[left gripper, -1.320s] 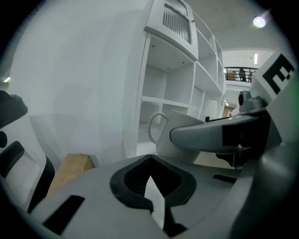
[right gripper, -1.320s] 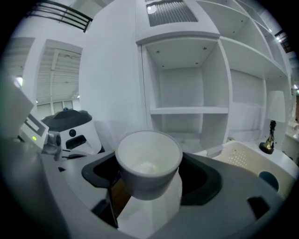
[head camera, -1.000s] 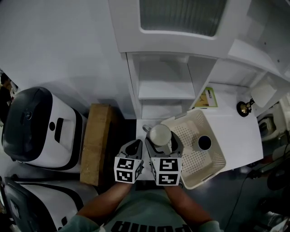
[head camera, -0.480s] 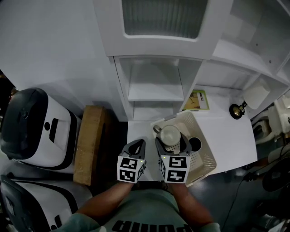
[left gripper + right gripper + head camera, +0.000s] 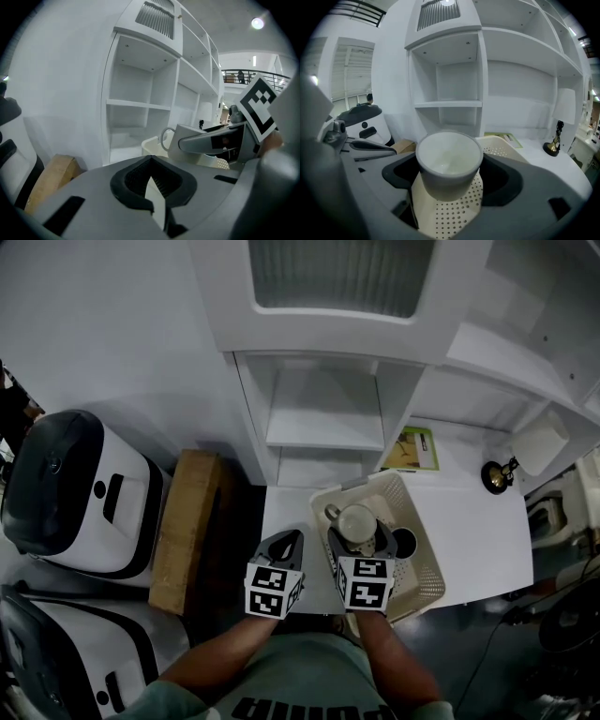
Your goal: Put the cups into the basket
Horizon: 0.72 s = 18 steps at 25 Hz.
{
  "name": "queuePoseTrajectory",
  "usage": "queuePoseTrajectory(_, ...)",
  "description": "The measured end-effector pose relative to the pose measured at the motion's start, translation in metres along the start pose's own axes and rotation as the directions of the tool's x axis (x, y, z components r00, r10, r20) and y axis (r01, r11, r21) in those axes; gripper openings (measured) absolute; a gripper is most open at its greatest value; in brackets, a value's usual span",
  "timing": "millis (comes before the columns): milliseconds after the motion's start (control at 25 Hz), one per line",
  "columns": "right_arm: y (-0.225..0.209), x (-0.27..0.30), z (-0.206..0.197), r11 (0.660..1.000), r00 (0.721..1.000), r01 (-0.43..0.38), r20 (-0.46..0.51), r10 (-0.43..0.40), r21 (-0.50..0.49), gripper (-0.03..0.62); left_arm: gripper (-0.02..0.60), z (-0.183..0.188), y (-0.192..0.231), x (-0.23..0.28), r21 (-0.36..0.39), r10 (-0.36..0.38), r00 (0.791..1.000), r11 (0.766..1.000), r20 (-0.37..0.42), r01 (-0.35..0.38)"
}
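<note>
A white cup (image 5: 357, 521) with a handle is clamped between the jaws of my right gripper (image 5: 359, 536). It hangs upright over the left part of the cream perforated basket (image 5: 427, 570). In the right gripper view the cup (image 5: 449, 161) fills the centre, with the basket's holed floor (image 5: 454, 211) below it. A dark cup (image 5: 404, 542) stands inside the basket just right of the held one. My left gripper (image 5: 288, 542) is shut and empty, hovering left of the basket. From its own view the left gripper (image 5: 151, 185) sees the white cup (image 5: 183, 139) to the right.
The basket sits on a white tabletop (image 5: 286, 512) in front of an open white shelf unit (image 5: 323, 418). A green-edged booklet (image 5: 412, 448) and a small brass ornament (image 5: 495, 474) lie behind the basket. A cardboard box (image 5: 183, 531) and a black-and-white machine (image 5: 66, 493) stand at left.
My right gripper has carried the white cup rightward, from the basket's left rim to over its inside. The left gripper stayed shut beside it.
</note>
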State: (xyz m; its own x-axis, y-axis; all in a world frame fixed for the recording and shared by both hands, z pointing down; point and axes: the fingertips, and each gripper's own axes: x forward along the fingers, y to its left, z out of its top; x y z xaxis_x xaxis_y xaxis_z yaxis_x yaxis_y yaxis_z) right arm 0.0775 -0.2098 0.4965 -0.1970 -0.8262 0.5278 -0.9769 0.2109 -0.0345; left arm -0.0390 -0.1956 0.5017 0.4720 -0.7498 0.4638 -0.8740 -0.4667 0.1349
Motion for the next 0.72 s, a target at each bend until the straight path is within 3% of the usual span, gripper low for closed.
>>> queuePoseTrajectory(720, -0.009, 0.043, -0.061, 0.999, 0.983, -0.02, -0.182, 0.011, -0.047, 0.383, 0.006, -0.009, 0.007, 0.017, -0.03, 0.021, 0.999, 0.999, -0.036, -0.022)
